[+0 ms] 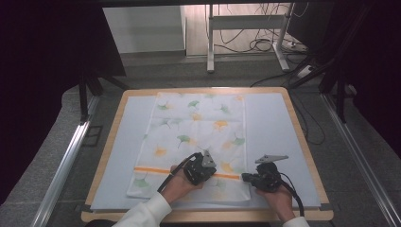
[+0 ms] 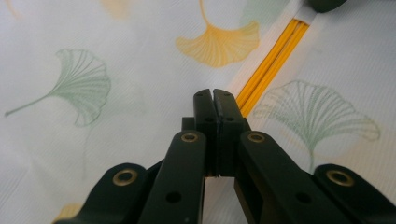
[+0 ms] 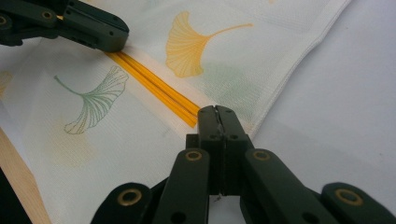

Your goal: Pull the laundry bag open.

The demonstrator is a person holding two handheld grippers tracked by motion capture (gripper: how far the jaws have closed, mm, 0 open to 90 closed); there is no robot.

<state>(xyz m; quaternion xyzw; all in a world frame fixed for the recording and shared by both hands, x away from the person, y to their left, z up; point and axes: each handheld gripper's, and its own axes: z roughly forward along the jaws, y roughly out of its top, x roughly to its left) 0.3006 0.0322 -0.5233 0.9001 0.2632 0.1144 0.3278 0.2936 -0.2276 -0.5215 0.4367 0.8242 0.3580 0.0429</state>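
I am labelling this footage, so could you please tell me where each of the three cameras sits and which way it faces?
High view: fixed above the person's side, looking forward and down on the table; both hands, a white sleeve, the left gripper and the right gripper show.
Left gripper view: rides that gripper, looking along its shut jaws at the leaf-print cloth.
Right gripper view: rides that gripper, jaws shut at the cloth's edge, the left gripper farther off.
Shared: both gripper views show the orange stripe.
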